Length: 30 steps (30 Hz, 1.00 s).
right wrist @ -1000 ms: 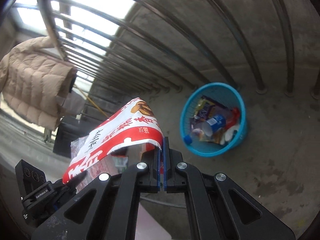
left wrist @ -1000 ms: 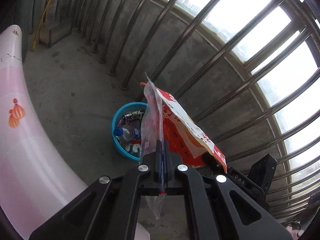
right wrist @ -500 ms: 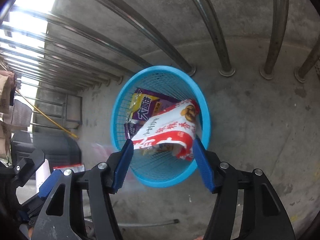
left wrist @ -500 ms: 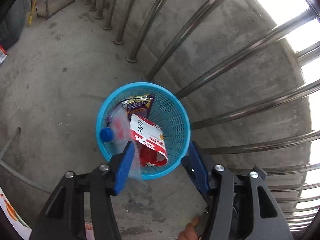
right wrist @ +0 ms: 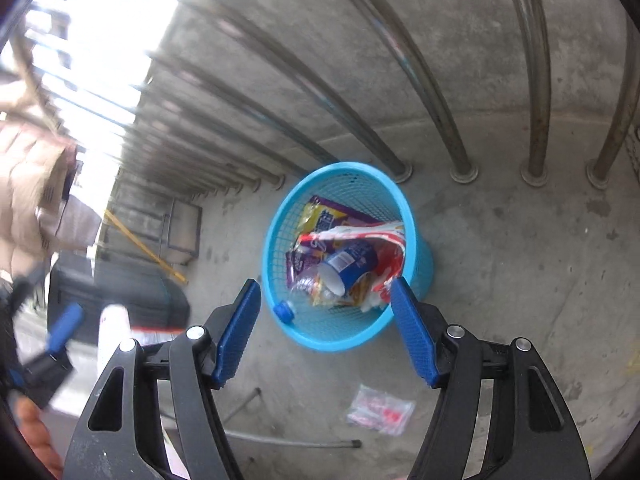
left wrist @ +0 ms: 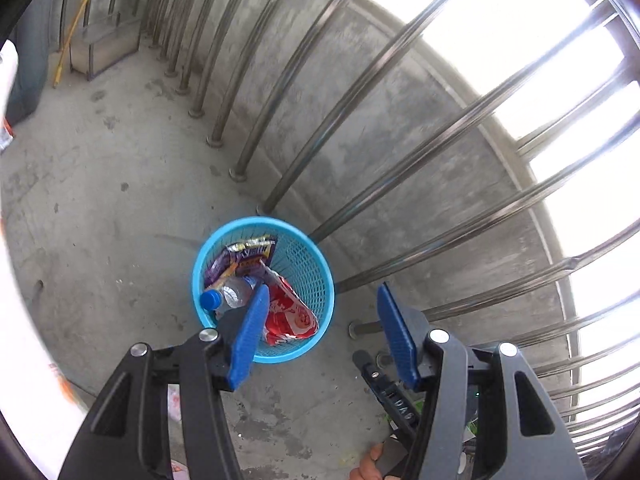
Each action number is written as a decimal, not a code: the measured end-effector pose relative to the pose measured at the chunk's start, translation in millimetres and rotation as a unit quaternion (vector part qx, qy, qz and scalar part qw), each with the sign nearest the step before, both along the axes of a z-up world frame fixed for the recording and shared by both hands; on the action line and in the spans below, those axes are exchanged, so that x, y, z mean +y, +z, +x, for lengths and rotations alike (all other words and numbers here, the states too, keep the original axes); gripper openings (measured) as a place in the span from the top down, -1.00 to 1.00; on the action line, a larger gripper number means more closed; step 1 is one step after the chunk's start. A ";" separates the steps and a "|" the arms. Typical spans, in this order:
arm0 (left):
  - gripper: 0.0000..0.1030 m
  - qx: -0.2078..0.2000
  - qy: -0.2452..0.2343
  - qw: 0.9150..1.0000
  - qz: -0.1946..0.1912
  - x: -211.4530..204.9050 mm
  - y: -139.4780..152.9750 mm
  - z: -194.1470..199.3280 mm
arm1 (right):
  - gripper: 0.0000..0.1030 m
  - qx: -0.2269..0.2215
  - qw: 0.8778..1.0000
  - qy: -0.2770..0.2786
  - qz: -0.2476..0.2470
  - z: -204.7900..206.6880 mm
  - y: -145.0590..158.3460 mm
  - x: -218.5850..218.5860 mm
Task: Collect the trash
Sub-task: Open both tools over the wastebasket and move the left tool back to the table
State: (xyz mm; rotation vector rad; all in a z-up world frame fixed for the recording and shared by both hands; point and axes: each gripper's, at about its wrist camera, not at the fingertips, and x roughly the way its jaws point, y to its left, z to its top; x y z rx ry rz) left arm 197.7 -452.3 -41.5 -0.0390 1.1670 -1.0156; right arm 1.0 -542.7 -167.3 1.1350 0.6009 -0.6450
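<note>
1. Both grippers, clamped on the red wrapper a second ago, had released; the wrapper (left wrist: pixel 290 314) lay inside the blue basket (left wrist: pixel 320 292).
2. Left view: left gripper (left wrist: pixel 320 334) spread, empty, above the basket.
3. Right view: right gripper (right wrist: pixel 324 330) spread; clear packet (right wrist: pixel 380 408) lay loose below-right, nearer it, on the concrete floor (right wrist: pixel 520 280) by the railing (right wrist: pixel 440 120).

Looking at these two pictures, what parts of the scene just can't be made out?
- Bottom of the blue basket: covered in both views by the wrappers and bottle.
- Print on the small clear wrapper on the floor, right view: too small and blurred.
- Left side of the right view: motion blur smears the beige jacket.
- Lower left of the left view: pale blurred shapes, cut by the edge.
</note>
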 end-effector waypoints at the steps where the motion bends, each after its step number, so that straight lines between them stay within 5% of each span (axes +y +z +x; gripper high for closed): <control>1: -0.06 -0.011 0.002 1.000 -0.004 11.1 11.1 -4.1 | -0.25 0.004 1.000 0.018 -0.009 0.1 1.4 7.6; 8: -0.29 -0.100 -0.004 0.995 -0.005 111.6 77.7 -32.1 | -0.25 0.077 0.982 0.172 -0.005 23.2 -55.7 64.1; 16: -0.37 -0.105 0.067 0.992 0.033 246.1 92.5 -32.4 | -0.31 0.220 0.913 0.332 0.089 102.4 -221.3 147.0; 24: -0.45 -0.118 0.183 0.975 0.053 362.3 108.3 -26.3 | -0.59 0.296 0.871 0.387 0.070 195.9 -286.7 206.2; 30: -0.46 -0.120 0.242 0.959 0.082 403.5 103.5 -19.4 | -0.62 0.349 0.846 0.401 0.031 224.1 -315.5 234.3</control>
